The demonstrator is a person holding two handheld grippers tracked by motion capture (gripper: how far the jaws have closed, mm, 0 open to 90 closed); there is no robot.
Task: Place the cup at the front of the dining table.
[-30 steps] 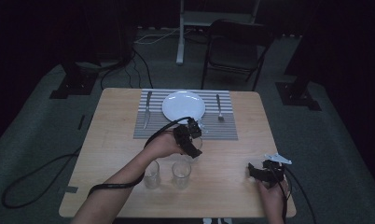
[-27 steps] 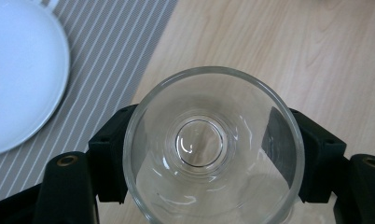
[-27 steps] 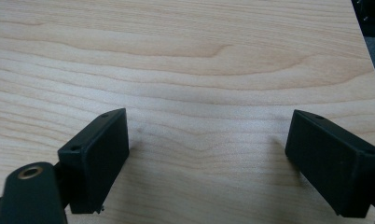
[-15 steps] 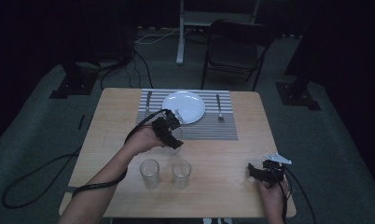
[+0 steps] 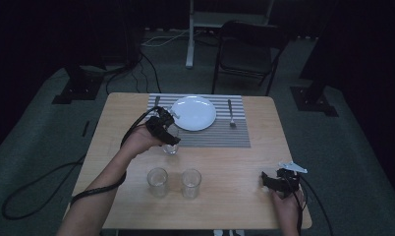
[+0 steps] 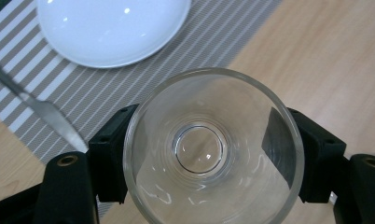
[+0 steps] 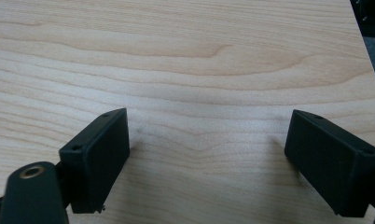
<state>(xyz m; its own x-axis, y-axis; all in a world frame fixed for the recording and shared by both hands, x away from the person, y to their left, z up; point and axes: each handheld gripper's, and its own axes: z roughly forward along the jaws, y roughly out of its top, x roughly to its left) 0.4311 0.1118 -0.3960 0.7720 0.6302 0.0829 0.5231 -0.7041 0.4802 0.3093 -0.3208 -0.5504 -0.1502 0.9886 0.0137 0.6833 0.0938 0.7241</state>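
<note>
My left gripper [image 5: 162, 130] is shut on a clear empty drinking glass [image 5: 171, 146], held upright at the near left edge of the striped placemat [image 5: 220, 136]. In the left gripper view I look down into the glass [image 6: 209, 149], with one black jaw on each side of its wall. Just beyond it are the white plate [image 6: 111, 28] and a knife [image 6: 45, 112]. My right gripper [image 5: 279, 181] rests at the table's near right, and its jaws stand open over bare wood [image 7: 209, 93].
Two more empty glasses [image 5: 157, 181] [image 5: 191, 182] stand side by side near the front of the wooden table [image 5: 117, 123]. On the mat a fork [image 5: 231, 114] lies right of the plate [image 5: 193, 112]. A chair [image 5: 249, 54] stands beyond the table.
My left gripper has carried the glass leftward and slightly away from the person, from the mat's front edge to its left end. The right gripper has kept still.
</note>
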